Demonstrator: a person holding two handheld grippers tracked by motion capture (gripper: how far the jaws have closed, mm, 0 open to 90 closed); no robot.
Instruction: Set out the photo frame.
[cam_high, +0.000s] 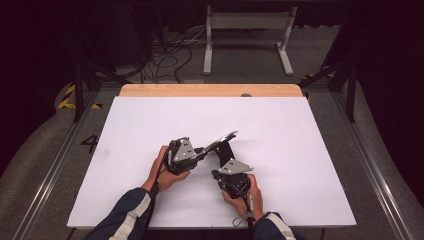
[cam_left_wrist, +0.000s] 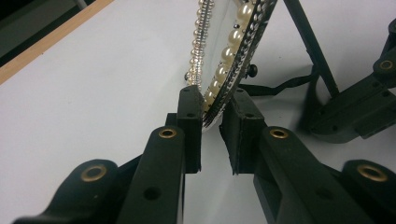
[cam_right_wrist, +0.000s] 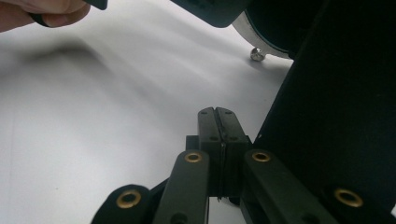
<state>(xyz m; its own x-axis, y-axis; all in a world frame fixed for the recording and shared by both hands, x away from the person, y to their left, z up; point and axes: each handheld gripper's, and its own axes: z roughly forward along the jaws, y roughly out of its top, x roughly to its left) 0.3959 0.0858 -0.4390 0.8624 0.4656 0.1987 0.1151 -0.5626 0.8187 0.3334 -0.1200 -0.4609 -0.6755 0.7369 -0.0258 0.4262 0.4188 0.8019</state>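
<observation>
2 grippers at 1 pearl-rimmed picture frame (cam_high: 220, 140), tilted above the white table (cam_high: 300, 150) near its middle. Left gripper (cam_left_wrist: 211, 120): jaws nearly together, clamped on frame's lower rim (cam_left_wrist: 219, 100), pearls and glass between the pads. Right gripper (cam_right_wrist: 215, 116): jaws fully closed, empty, beside the black back stand (cam_right_wrist: 336, 112). Likely rigid but fragile: glass face, beaded trim prone to chipping, smooth edge apt to slip. Best gripped at the rim, lightly; hinged stand probably loose, poor for lifting.

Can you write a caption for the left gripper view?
Left gripper pinching the pearl-trimmed picture frame by its edge.
</observation>
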